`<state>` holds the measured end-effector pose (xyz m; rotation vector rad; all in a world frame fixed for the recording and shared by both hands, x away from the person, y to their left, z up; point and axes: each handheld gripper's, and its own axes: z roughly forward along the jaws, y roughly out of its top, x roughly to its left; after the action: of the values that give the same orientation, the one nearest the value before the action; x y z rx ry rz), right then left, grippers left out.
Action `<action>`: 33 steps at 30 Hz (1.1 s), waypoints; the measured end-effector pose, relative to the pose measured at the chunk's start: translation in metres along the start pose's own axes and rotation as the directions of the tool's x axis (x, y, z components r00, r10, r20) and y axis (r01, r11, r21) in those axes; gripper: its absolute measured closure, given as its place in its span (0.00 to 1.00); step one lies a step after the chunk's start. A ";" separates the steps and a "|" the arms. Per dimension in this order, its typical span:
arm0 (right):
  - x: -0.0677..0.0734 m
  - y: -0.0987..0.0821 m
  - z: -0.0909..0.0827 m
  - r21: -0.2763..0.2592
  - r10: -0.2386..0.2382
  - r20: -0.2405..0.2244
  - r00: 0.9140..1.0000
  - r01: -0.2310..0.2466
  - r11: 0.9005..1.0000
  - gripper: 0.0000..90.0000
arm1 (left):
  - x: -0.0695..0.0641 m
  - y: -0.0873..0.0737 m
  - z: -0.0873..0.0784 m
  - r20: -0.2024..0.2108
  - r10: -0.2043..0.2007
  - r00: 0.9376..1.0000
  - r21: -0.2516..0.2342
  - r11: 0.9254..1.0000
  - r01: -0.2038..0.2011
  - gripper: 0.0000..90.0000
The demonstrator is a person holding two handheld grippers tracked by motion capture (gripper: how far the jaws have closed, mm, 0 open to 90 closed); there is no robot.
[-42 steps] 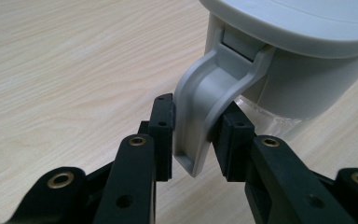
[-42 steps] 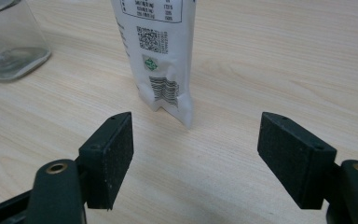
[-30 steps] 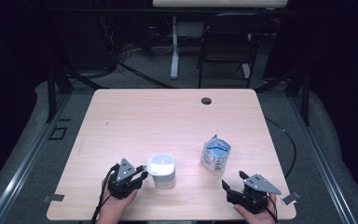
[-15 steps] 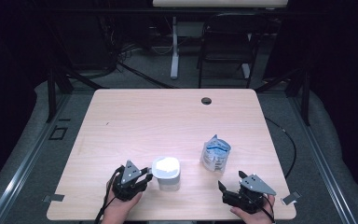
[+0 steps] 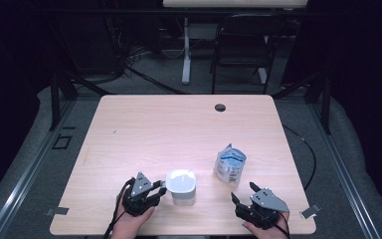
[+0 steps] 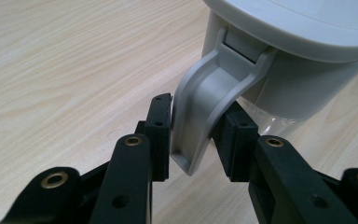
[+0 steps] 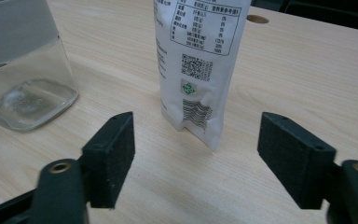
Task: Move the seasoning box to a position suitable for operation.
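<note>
Your left gripper sits at about 7 o'clock on the table, its jaws around the grey latch of the white-lidded clear jar. The jaws have just been easing apart: one pad rests against the latch and the other stands just beside it, so the hold is loose, not clamped.

At 5 o'clock stands the white pouch, upright, well apart from the jar. In the right gripper view the pouch carries a printed table, a QR code, a small green mark and a barcode; the small print is too fine to read.

Your right gripper is at 5 o'clock by the near edge, jaws wide apart and holding nothing, though they have just narrowed a little, with the pouch ahead.

The table is pale wood with a cable hole at 12 o'clock. Beyond it the room is dark, with a chair and cables on the floor.
</note>
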<state>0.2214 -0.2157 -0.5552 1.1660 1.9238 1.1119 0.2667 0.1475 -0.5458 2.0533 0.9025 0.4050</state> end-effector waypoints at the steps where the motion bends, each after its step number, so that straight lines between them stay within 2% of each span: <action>1: 0.000 0.000 0.000 -0.004 0.001 -0.002 1.000 -0.001 1.000 0.37 | 0.001 0.000 -0.001 0.010 -0.003 1.000 -0.005 1.000 0.003 0.74; 3: -0.001 0.001 -0.002 -0.008 -0.002 -0.005 1.000 0.002 1.000 0.40 | 0.003 0.003 -0.006 0.036 -0.024 0.999 0.001 1.000 0.024 0.72; 5: -0.002 0.001 -0.003 -0.015 -0.014 0.001 1.000 0.014 1.000 0.43 | 0.004 0.005 -0.009 0.040 -0.020 0.999 0.006 1.000 0.020 0.71; 6: -0.003 0.002 -0.004 -0.018 -0.020 0.003 1.000 0.020 1.000 0.44 | 0.004 0.005 -0.011 0.043 -0.032 0.999 0.006 0.999 0.032 0.70; 12: -0.003 0.003 -0.005 -0.023 -0.023 -0.003 1.000 0.023 0.999 0.46 | 0.006 0.006 -0.017 0.048 -0.024 0.999 0.014 1.000 0.024 0.67; 14: -0.003 0.003 -0.004 -0.010 -0.022 -0.013 1.000 0.022 1.000 0.46 | 0.007 0.006 -0.023 0.054 -0.031 0.998 -0.012 0.999 0.032 0.66; 19: -0.005 0.003 -0.005 -0.007 -0.015 -0.028 0.999 0.014 1.000 0.50 | 0.010 0.011 -0.032 0.052 -0.042 0.998 -0.043 0.998 0.044 0.66; 21: -0.005 0.003 -0.005 -0.012 0.011 -0.057 0.998 -0.011 1.000 0.50 | 0.011 0.014 -0.036 0.052 -0.045 0.998 -0.065 0.997 0.048 0.66; 22: -0.005 0.003 -0.005 -0.012 0.011 -0.057 0.998 -0.011 1.000 0.50 | 0.012 0.015 -0.037 0.052 -0.048 0.997 -0.073 0.996 0.052 0.66; 27: -0.001 0.001 -0.002 -0.001 -0.007 -0.078 0.997 0.007 1.000 0.51 | 0.017 0.021 -0.042 0.046 -0.069 0.997 -0.090 0.993 0.073 0.61; 29: -0.001 0.002 -0.002 -0.008 -0.006 -0.084 0.996 0.005 1.000 0.51 | 0.018 0.023 -0.042 0.062 -0.070 0.996 -0.086 0.993 0.076 0.60; 31: 0.000 0.002 -0.002 -0.011 -0.006 -0.089 0.996 0.005 1.000 0.51 | 0.019 0.024 -0.042 0.060 -0.068 0.996 -0.084 0.994 0.073 0.60; 32: 0.001 0.002 -0.002 -0.014 0.000 -0.116 0.993 -0.002 1.000 0.51 | 0.019 0.025 -0.042 0.054 -0.065 0.996 -0.084 0.994 0.069 0.60; 33: 0.001 0.002 -0.002 -0.014 0.000 -0.116 0.993 -0.002 1.000 0.51 | 0.018 0.026 -0.041 0.047 -0.063 0.997 -0.085 0.994 0.067 0.60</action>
<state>0.2202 -0.2155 -0.5521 1.1171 1.9996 1.2153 0.2676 0.1742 -0.5013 1.9417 0.9075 0.3564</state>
